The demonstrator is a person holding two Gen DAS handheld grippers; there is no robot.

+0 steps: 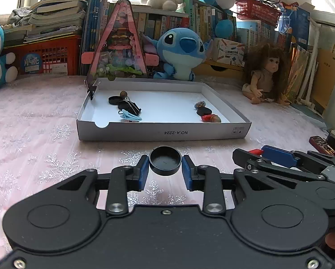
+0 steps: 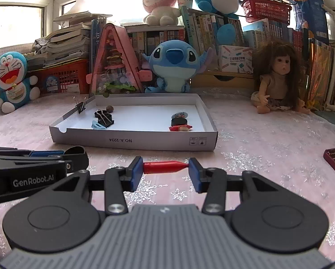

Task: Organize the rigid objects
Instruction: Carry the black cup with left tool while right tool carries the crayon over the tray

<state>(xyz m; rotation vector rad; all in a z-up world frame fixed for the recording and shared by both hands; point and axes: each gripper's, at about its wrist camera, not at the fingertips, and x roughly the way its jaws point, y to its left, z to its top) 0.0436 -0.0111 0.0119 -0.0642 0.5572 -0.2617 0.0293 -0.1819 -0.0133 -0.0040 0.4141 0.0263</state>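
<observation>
My left gripper [image 1: 165, 168] gripped a round black cap [image 1: 165, 160]; my right gripper [image 2: 165, 172] gripped a red cone-tipped piece [image 2: 165, 167]. The white tray [image 1: 163, 132] stood just beyond, clips far left, small pieces right.

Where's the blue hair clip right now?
In the white box, left side near its front wall, the clip lies beside the black binder clip.

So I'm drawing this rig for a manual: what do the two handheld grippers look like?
Both are matte black linkage frames with silver screws, round black side discs and blue pads on the fingers. The left gripper has a smooth black body and "GenRobot.AI" in white on its side; the right gripper has a ribbed grey body.
</observation>
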